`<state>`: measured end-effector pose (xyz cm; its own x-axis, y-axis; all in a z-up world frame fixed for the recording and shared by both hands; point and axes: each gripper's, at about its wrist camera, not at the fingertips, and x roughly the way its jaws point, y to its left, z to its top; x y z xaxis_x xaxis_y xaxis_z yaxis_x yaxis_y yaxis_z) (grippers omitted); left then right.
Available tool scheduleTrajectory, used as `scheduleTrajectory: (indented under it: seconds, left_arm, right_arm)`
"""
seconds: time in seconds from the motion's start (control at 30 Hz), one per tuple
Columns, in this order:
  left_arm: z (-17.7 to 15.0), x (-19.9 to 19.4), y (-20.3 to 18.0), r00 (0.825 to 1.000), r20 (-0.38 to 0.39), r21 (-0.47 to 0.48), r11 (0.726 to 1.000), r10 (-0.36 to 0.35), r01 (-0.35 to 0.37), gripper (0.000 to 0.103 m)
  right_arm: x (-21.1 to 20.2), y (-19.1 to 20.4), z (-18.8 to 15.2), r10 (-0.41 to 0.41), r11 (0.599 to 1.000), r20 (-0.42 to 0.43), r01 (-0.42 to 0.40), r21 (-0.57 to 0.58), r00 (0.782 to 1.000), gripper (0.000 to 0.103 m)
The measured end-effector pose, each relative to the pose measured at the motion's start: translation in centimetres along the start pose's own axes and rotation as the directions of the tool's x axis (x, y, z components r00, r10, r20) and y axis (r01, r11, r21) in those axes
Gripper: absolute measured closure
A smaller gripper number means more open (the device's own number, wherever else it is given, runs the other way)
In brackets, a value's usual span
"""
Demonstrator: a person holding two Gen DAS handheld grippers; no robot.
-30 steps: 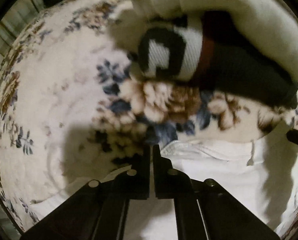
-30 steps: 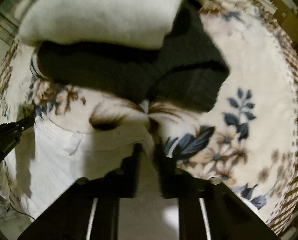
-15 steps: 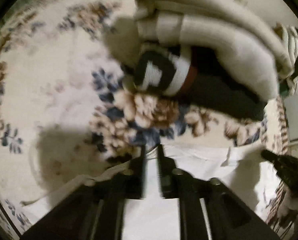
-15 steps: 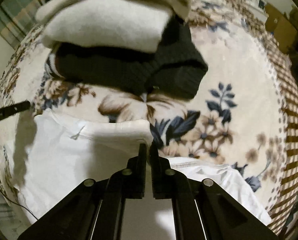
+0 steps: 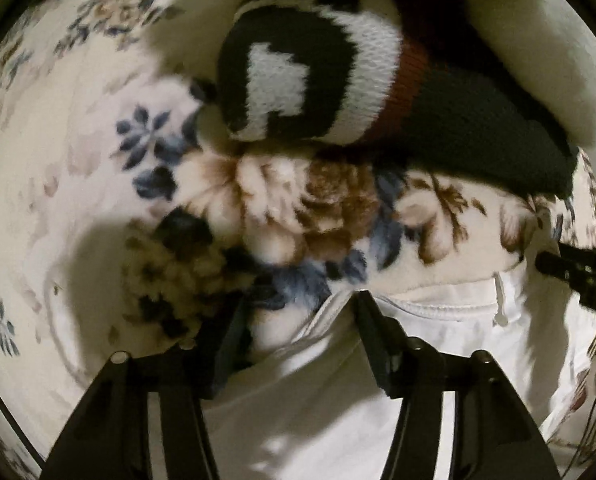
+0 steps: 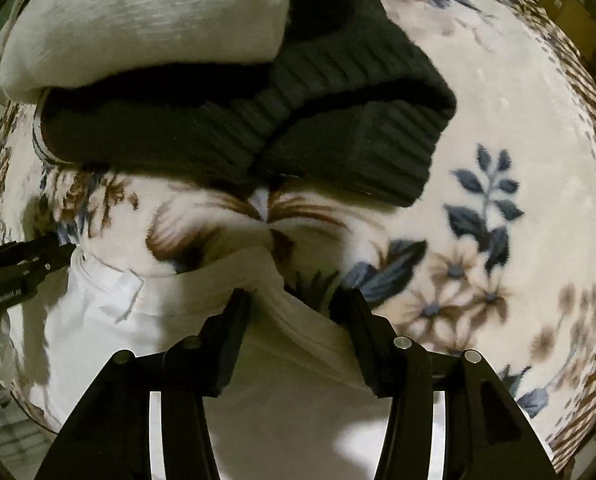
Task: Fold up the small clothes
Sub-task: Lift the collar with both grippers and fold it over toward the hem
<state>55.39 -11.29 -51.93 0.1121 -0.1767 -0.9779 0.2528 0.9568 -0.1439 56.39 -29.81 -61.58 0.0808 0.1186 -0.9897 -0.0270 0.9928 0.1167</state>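
Both grippers, left [image 5: 298, 316] and right [image 6: 289, 316], pointing down with jaws just spread apart, gripping nothing, over white garment [image 6: 281, 360] on floral blanket [image 6: 498, 128]. Folded stack at twelve o'clock. Best to lift clear straight up, without snagging the folded edge.

A flat garment [image 6: 145, 320] lies on the blanket [image 6: 518, 140] nearest the cameras; beyond it, apart, sits a stack: a knitted garment [image 6: 318, 128] lowest, a folded sweater [image 6: 137, 20] on top.
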Motion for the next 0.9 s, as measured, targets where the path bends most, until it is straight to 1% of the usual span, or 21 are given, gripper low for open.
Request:
scheduleTrajectory:
  seconds: [0.03,0.07,0.1,0.17,0.2,0.3,0.37,0.43,0.47,0.57,0.6,0.63,0.67,0.7,0.73,0.77,0.8,0.87,0.9]
  left_arm:
    - [-0.3,-0.2,-0.3,1.0,0.01,0.015,1.0,-0.013,0.013,0.087]
    - [-0.5,-0.5,-0.7,0.999,0.017,0.021,0.999,-0.039,0.039,0.099]
    - [-0.7,-0.7,-1.1,0.999,0.033,0.03,0.999,-0.043,0.043,0.099]
    - [-1.3,-1.2,-1.9,0.997,0.075,0.056,0.998,-0.021,0.017,0.1]
    - [-1.5,-1.6,-2.1,0.995,0.096,0.058,0.998,-0.016,0.011,0.1]
    - [-2.1,-3.1,-2.2,0.988,0.156,0.037,0.999,-0.016,0.011,0.1]
    - [-3.0,-5.0,-1.7,0.98,0.198,0.02,1.0,-0.022,0.018,0.101]
    - [-4.1,-7.2,-1.5,0.969,0.244,0.008,1.0,-0.03,0.029,0.101]
    - [-4.6,-7.8,-1.3,0.963,0.266,0.001,0.999,-0.036,0.037,0.101]
    - [-7.3,-11.3,-1.4,0.942,0.328,-0.026,0.996,-0.067,0.08,0.101]
    - [-8.4,-12.5,-1.4,0.937,0.342,-0.036,0.995,-0.077,0.095,0.101]
    - [-10.3,-13.6,-1.6,0.932,0.349,-0.046,0.992,-0.093,0.116,0.101]
    - [-10.3,-13.7,-0.8,0.933,0.348,-0.054,0.991,-0.093,0.119,0.101]
    - [-11.6,-14.5,-1.0,0.932,0.349,-0.068,0.989,-0.097,0.128,0.101]
    - [-13.9,-14.7,-1.2,0.937,0.332,-0.085,0.986,-0.108,0.144,0.101]
    - [-15.1,-15.2,-1.1,0.942,0.318,-0.097,0.984,-0.111,0.149,0.101]
    - [-16.7,-14.9,-1.2,0.948,0.296,-0.113,0.981,-0.115,0.155,0.101]
    - [-20.2,-13.3,-1.4,0.967,0.229,-0.147,0.977,-0.116,0.152,0.101]
    - [-21.0,-12.6,-1.6,0.972,0.203,-0.158,0.975,-0.121,0.154,0.101]
  right_arm:
    - [-0.2,0.0,0.0,0.008,1.0,0.009,-0.008,-0.002,1.0,0.056]
    - [-0.5,0.1,-0.1,0.022,1.0,0.021,-0.022,-0.012,1.0,0.07]
    - [-0.7,0.3,-0.3,0.034,0.999,0.027,-0.033,-0.028,0.999,0.082]
    - [-1.2,1.0,-0.5,0.021,0.998,0.047,-0.019,-0.055,0.999,0.091]
    - [-1.7,1.3,-0.9,0.011,0.998,0.069,-0.006,-0.07,0.998,0.093]
    - [-3.0,1.8,-1.9,0.006,0.997,0.112,0.003,-0.08,0.994,0.095]
    - [-4.1,1.6,-2.3,0.014,0.998,0.136,-0.005,-0.069,0.991,0.095]
    - [-5.7,1.1,-3.5,0.033,0.999,0.174,-0.025,-0.049,0.984,0.096]
    - [-6.3,0.2,-3.7,0.042,0.999,0.187,-0.035,-0.04,0.981,0.096]
    - [-8.7,-0.6,-5.8,0.067,0.998,0.247,-0.064,-0.019,0.967,0.096]
    - [-9.5,-0.9,-7.4,0.075,0.997,0.265,-0.074,-0.015,0.961,0.096]
    - [-10.0,-1.2,-8.9,0.082,0.997,0.273,-0.082,-0.01,0.959,0.096]
    - [-10.3,-1.0,-9.8,0.085,0.996,0.277,-0.086,-0.007,0.957,0.096]
    - [-11.0,-0.9,-12.3,0.092,0.995,0.279,-0.095,-0.004,0.956,0.096]
    - [-11.0,-0.8,-13.6,0.095,0.995,0.276,-0.098,-0.001,0.957,0.096]
    - [-11.1,-0.8,-15.6,0.093,0.995,0.269,-0.098,0.004,0.958,0.096]
    - [-11.0,-0.5,-18.2,0.088,0.996,0.254,-0.093,0.007,0.963,0.096]
    - [-10.5,-0.3,-21.6,0.076,0.997,0.228,-0.081,0.012,0.971,0.096]
    - [-9.9,-0.2,-23.5,0.072,0.997,0.201,-0.077,0.019,0.977,0.096]
